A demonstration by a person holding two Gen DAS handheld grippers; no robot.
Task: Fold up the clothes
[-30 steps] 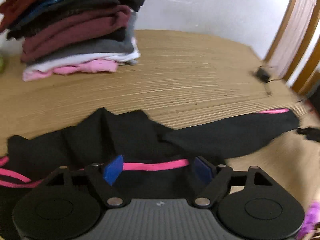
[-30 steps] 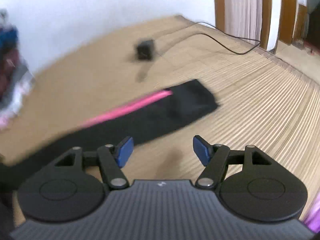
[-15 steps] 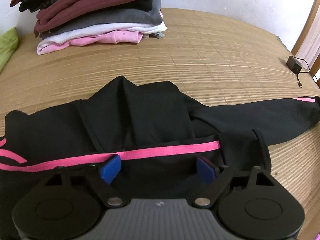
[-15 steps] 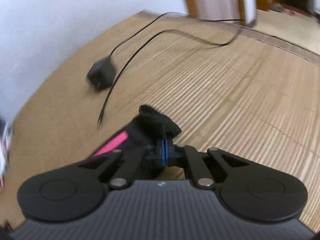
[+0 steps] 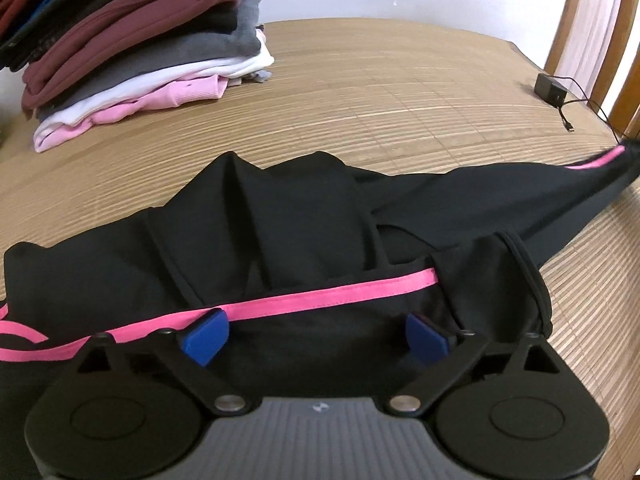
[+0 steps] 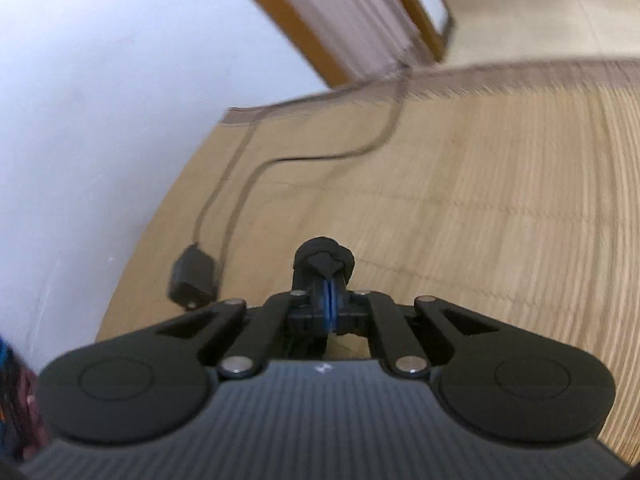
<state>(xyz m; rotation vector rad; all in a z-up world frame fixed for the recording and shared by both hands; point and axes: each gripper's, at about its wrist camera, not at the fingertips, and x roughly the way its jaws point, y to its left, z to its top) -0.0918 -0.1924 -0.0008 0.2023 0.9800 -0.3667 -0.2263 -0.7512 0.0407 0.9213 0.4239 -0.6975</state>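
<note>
Left wrist view: left gripper (image 5: 316, 334) jaws opening wide over black trousers with pink stripe (image 5: 280, 248) spread on bamboo mat (image 5: 400, 120), folded clothes stack (image 5: 132, 52) behind, right wrist view: right gripper (image 6: 329, 292) clamped on trouser cuff (image 6: 324, 258), charger (image 6: 194, 274) nearby.

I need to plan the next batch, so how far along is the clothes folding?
Done: a stack of folded clothes sits on the mat. In hand: the right tool is shut on the black garment's sleeve end; the left tool is opening above its pink stripe. Left: the garment lies unfolded.
</note>
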